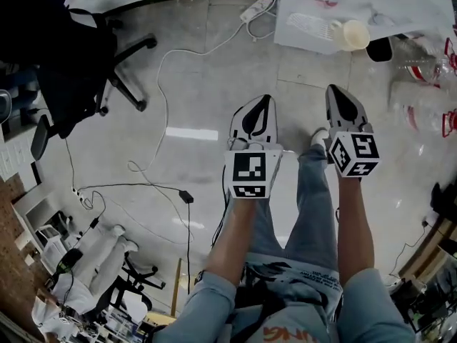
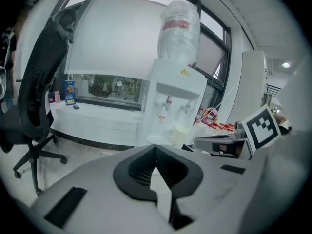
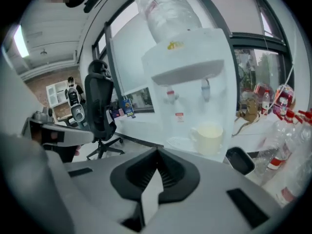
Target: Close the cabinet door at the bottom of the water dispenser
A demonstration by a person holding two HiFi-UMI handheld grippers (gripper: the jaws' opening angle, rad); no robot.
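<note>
Grey polished floor (image 1: 193, 70), seen from beside the operator.

- Far left: black chair (image 1: 71, 56). A white cable (image 1: 161, 84) snakes across the floor between it and the person's feet.
- Left gripper (image 1: 263, 104): jaws clenched tip to tip, nothing between them. It is held up and aimed at the dispenser.
- Right gripper (image 1: 334, 95): just beside the left, also clamped together and empty. It is aimed at the tap level too.
- Dispenser (image 3: 195, 91): white, straight ahead of both grippers. A cup (image 1: 351, 34) sits on its drip tray under the taps.
- Door: at the foot of the dispenser, below what either gripper view shows. In the head view it is out of sight under the dispenser's front. I cannot tell whether it is ajar or already closed.
- Far right: clear bottles (image 1: 428, 84) stand on the floor near the dispenser.

Risks, as I judge them:
1. Both grippers are at cup height and the door is low. A careless drop towards it could clip the cup and tip it off the tray.
2. Closed tips give a narrow pushing point, so they may skid off the door's face and leave it unlatched.
3. A wide swing from the right could topple the bottles.
4. Stepping in could snag the cable.
</note>
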